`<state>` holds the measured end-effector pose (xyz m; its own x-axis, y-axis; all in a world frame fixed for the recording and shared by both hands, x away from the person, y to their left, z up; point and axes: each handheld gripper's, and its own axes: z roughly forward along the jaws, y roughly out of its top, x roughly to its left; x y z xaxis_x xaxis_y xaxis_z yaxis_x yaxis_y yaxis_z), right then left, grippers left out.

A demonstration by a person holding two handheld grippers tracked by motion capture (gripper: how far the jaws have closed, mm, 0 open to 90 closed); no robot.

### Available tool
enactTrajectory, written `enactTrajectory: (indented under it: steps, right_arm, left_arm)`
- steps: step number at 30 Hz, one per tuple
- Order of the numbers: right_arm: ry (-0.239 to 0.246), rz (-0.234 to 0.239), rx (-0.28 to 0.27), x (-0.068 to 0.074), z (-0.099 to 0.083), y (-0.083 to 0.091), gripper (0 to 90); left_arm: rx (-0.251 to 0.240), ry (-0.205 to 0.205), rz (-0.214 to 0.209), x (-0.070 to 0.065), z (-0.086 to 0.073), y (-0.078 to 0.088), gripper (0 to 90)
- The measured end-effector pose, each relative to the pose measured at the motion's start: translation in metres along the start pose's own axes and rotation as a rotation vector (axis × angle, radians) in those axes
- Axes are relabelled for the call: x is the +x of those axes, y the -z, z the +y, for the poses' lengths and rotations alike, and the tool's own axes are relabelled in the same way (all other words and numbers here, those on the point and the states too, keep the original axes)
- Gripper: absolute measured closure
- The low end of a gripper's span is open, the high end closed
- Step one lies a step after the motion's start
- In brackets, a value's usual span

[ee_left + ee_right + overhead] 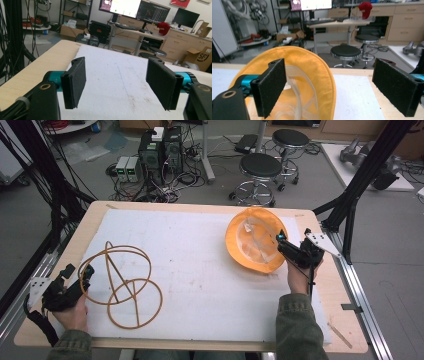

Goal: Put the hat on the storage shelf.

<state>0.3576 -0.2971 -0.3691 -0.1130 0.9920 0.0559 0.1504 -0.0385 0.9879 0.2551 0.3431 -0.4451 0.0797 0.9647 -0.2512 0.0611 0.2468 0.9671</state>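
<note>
— Both sets of jaws gape wide, holding nothing. The right gripper (285, 241) straddles the orange hat's (252, 242) brim.

— To pinch it, I'd guess. The left gripper (84, 274) waits by the wire stand (122, 282) (presumably where the hat goes).

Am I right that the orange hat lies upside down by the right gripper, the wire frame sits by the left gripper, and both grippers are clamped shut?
Not quite. The orange hat does lie upside down by the right gripper, and the wire frame sits by the left gripper, but both grippers are open. Each gripper view shows its own jaws standing wide apart with nothing between them.
</note>
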Motion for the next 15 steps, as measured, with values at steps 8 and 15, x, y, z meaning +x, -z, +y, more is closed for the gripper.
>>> enactTrajectory:
  steps: [8, 15]
  right_arm:
    - [0.018, 0.018, 0.064, 0.002, 0.0, -0.02, 10.9]
    - [-0.006, 0.011, 0.138, -0.005, -0.003, -0.038, 11.0]
  left_arm:
    - [-0.002, 0.004, 0.002, 0.001, 0.0, -0.001, 32.7]
    - [0.015, 0.006, -0.007, 0.002, -0.001, -0.005, 32.6]
